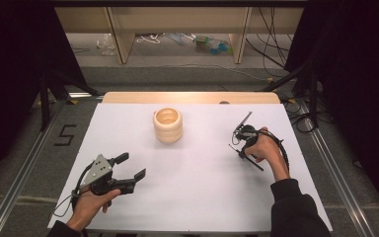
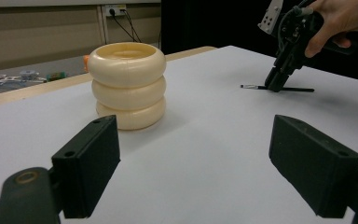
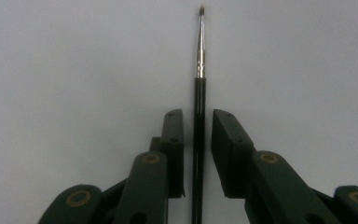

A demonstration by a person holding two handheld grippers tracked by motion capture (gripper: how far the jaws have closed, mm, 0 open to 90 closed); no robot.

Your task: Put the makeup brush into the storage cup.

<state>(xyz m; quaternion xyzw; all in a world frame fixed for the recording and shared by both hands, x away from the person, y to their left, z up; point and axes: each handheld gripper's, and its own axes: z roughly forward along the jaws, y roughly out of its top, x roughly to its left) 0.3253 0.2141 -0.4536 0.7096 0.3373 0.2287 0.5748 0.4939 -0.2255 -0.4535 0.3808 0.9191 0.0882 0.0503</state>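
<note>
A thin black paintbrush (image 3: 199, 70) with a metal ferrule lies flat on the white table (image 1: 192, 192) at the right (image 1: 253, 163). My right gripper (image 3: 198, 116) points down over it, its jaws straddling the handle with a narrow gap on each side, so it is open. In the high view that gripper (image 1: 241, 151) is held by a hand in a black sleeve. A cream pot (image 1: 168, 126) shaped like three stacked rings stands upright near the table's far middle. My left gripper (image 1: 132, 166) is wide open at the near left, aimed toward the pot (image 2: 127, 84), with nothing between its jaws (image 2: 193, 168).
The table's wooden far edge (image 1: 192, 97) lies behind the pot. Beyond it are wooden shelf legs (image 1: 123, 39) and loose cables (image 1: 271, 44) on the floor. Metal rails (image 1: 335, 168) run along both sides of the table.
</note>
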